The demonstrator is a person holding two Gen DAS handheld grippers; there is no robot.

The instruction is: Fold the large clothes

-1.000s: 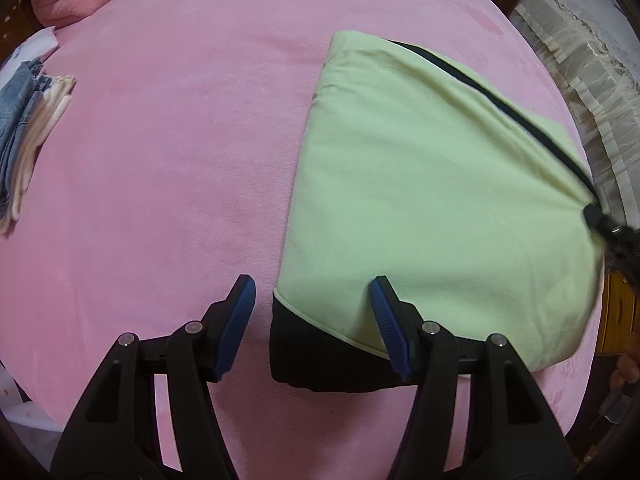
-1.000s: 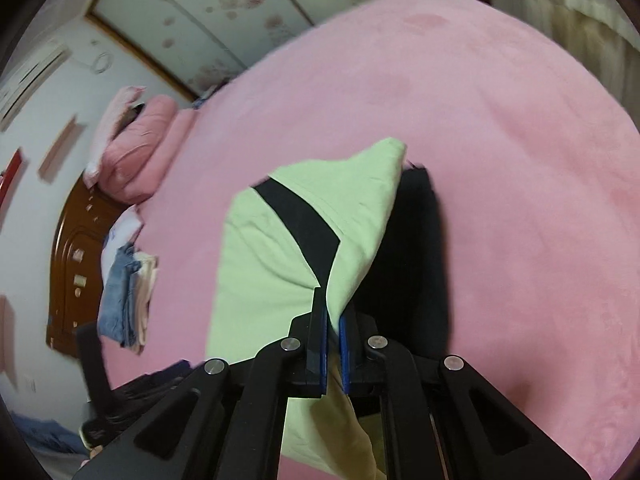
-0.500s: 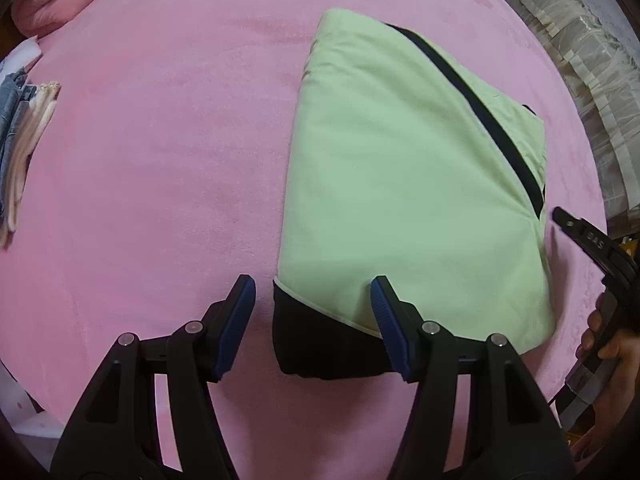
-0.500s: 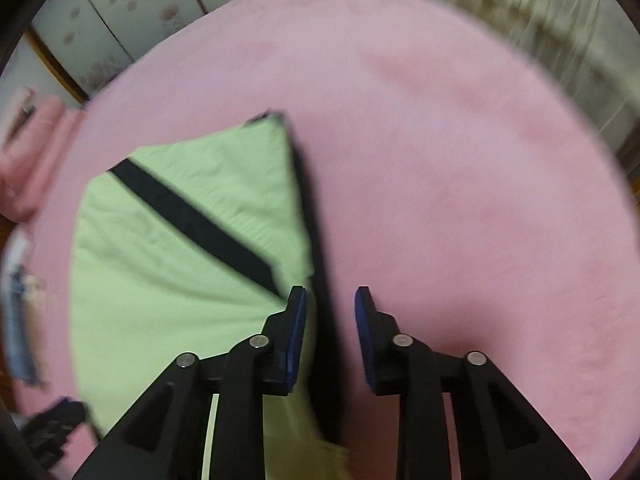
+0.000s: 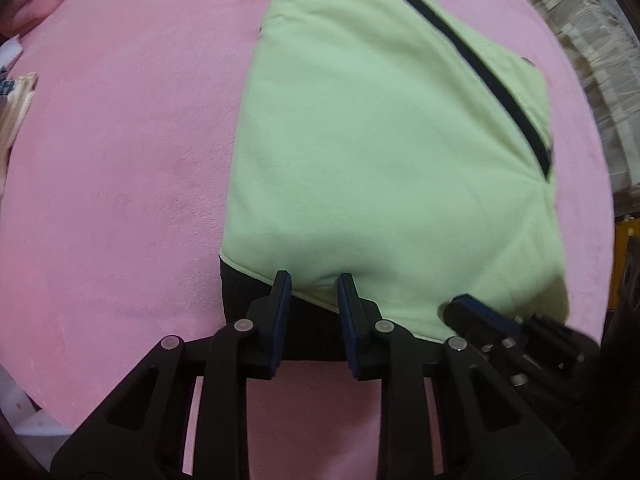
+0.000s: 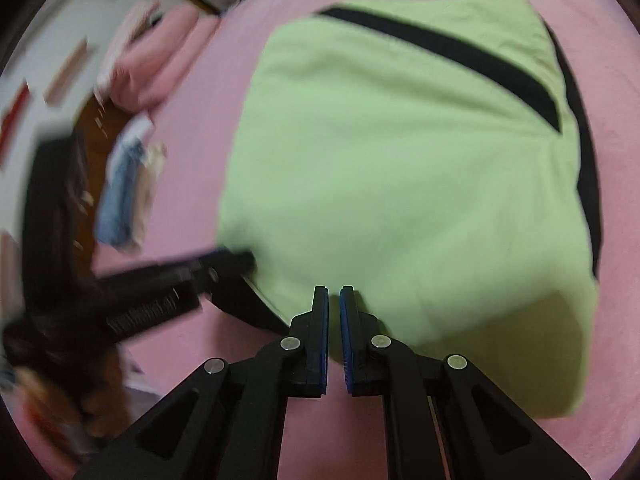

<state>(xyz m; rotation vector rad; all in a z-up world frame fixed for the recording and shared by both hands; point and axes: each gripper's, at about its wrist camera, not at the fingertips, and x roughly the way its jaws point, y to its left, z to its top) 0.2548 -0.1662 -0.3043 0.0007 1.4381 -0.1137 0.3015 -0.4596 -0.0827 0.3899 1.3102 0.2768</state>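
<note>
Garment: I am looking at a light green garment (image 5: pixel 384 152) with a black diagonal stripe (image 5: pixel 472 64) and a black under-layer (image 5: pixel 256 300), already folded into a compact block, lying on the pink bed (image 5: pixel 120 184) toward its near edge.

Step in hand: I am judging that I am taking hold of the block's near hem on both sides, ready for one more fold.

Left tongs: the left gripper (image 5: pixel 312 284) is pointing straight down over the near left part of the hem. Its jaws have just been closing and are now standing narrow, with the hem where green meets black lying between them. I cannot tell whether the pads are pressing on the cloth yet.

Right tongs: the right gripper (image 6: pixel 334 292) is coming in at the near edge of the green cloth. Its jaws have just been closing, and now only a thin slit is showing between the blue pads, with cloth lying at their tips. Whether any cloth is caught I cannot tell. In the left view it (image 5: pixel 480 316) is sitting just beside my left tongs, on the hem.

Next move: I am expecting to need both pairs pinching all layers, then lifting together and carrying the near edge toward the far edge.

Risk: I am thinking the black layer could slip out if only the green is caught.

Elsewhere: folded clothes (image 6: pixel 128 188) are sitting near the bed's left edge.
</note>
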